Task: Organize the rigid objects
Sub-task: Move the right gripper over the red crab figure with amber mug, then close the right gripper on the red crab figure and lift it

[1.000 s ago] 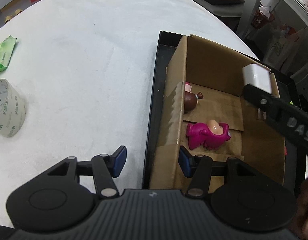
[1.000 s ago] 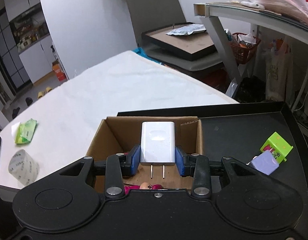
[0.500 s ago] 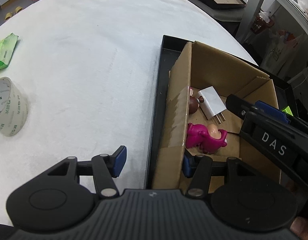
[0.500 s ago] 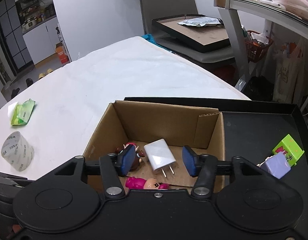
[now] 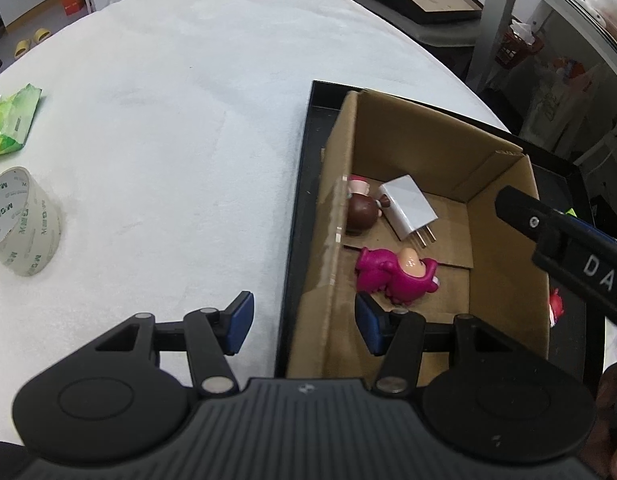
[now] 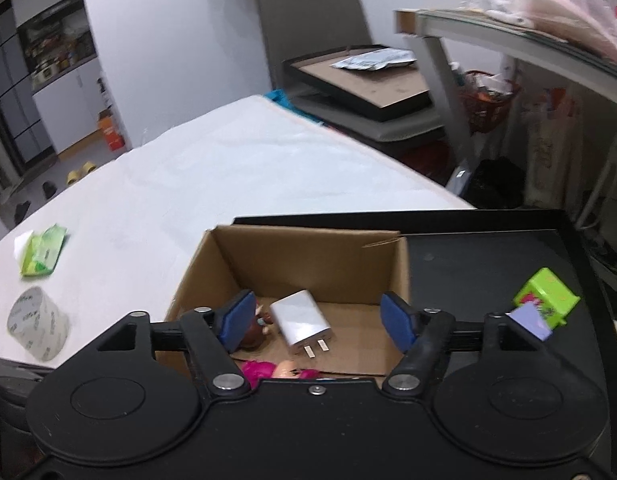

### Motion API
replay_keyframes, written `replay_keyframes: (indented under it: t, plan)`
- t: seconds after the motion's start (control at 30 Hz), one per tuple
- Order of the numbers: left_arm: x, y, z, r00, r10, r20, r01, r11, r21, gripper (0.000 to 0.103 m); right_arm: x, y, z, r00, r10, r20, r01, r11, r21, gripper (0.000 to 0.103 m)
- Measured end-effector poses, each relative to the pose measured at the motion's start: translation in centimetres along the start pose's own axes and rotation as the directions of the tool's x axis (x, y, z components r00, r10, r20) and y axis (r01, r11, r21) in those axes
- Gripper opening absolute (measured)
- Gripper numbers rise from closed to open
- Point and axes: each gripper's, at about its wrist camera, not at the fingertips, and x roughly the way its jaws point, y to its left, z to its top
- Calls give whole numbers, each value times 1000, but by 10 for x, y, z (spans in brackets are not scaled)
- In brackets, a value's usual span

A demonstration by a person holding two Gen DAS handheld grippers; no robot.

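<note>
A cardboard box (image 5: 504,240) (image 6: 308,256) stands in a black tray (image 5: 300,184) (image 6: 488,248). Inside lie a white plug charger (image 5: 408,204) (image 6: 302,318), a brown figure (image 5: 360,208) (image 6: 254,330) and a magenta bear toy (image 5: 396,276) (image 6: 264,368). My right gripper (image 6: 314,320) is open and empty above the box; its body shows in the left wrist view (image 5: 568,248). My left gripper (image 5: 302,322) is open and empty, straddling the box's near-left wall.
A tape roll (image 5: 22,220) (image 6: 38,322) and a green packet (image 5: 12,120) (image 6: 42,250) lie on the white table (image 5: 168,100). A green and purple toy block (image 6: 544,304) and a small red toy (image 5: 556,308) sit in the tray right of the box.
My right gripper opened and dropped the white charger into the box, then drew back and up. My left gripper stayed open beside the box.
</note>
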Motion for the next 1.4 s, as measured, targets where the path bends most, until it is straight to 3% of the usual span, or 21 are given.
replay_keyframes:
  t: [0.23, 0.43, 0.63, 0.87, 1.27, 1.37, 1.4]
  plan:
    - [-1, -15, -3, 1000, 28, 9, -28, 999, 19, 52, -8, -25, 0, 999, -36, -19, 38, 995, 90, 74]
    - [0, -23, -5, 997, 73, 19, -74, 997, 18, 49, -19, -50, -1, 995, -96, 5, 94, 981, 168, 84]
    - [1, -31, -7, 993, 118, 27, -119, 993, 20, 28, -10, -82, -11, 984, -169, -59, 179, 942, 284, 85]
    - [2, -39, -5, 979, 199, 48, -200, 979, 23, 16, 4, -108, -27, 964, -217, -156, 260, 893, 366, 87]
    - [4, -47, -5, 968, 248, 42, -249, 968, 17, 15, 38, -136, -60, 923, -213, -321, 343, 832, 436, 87]
    - [4, -49, -5, 964, 261, 44, -262, 965, 25, 15, 49, -137, -67, 916, -201, -348, 345, 836, 426, 84]
    - [5, -50, -6, 963, 264, 44, -265, 964, 26, 15, 49, -136, -68, 914, -215, -343, 351, 843, 408, 76]
